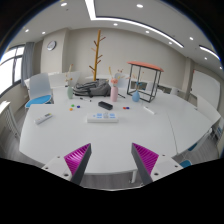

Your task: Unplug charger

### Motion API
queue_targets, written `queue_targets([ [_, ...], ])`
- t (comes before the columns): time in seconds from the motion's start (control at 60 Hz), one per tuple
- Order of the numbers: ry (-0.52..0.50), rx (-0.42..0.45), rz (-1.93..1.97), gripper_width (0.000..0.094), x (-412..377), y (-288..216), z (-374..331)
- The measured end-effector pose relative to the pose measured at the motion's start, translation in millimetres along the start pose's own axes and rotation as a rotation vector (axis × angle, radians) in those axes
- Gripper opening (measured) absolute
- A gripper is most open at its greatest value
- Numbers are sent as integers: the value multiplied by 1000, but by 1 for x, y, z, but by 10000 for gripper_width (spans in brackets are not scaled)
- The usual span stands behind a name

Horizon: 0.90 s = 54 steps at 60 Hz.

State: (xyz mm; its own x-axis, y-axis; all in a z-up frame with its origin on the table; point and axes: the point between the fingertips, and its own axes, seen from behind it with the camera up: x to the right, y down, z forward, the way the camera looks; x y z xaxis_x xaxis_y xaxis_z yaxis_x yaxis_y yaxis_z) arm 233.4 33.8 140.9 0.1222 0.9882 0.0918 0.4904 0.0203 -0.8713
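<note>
Bright, even light comes from ceiling strips (pixel 103 12) and a window (pixel 12 66). The white table (pixel 110 135) shows soft glare and faint shadows. Fisheye distortion bends the edges; distant things blur.

My gripper (pixel 112 160) hovers above the near edge of a wide white table (pixel 120 135), its two fingers spread well apart with open air between them. Just ahead of the fingers the tabletop is bare, an easy lane forward. Further in, a white power strip (pixel 103 117) lies flat across that lane. To its left sits a small grey object (pixel 44 118). Beyond the strip, clutter crowds the far side: a black item (pixel 105 104), a pink bottle (pixel 114 93) standing upright, and other small things. A blue chair (pixel 39 95) blocks the left flank.
</note>
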Motion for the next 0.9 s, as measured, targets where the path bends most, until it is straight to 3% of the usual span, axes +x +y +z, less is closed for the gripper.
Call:
queue_targets([
  [0.483,-3,51,19,851,-23,-32,88],
  [0.9,-71,112,4,851,-38,-58,254],
])
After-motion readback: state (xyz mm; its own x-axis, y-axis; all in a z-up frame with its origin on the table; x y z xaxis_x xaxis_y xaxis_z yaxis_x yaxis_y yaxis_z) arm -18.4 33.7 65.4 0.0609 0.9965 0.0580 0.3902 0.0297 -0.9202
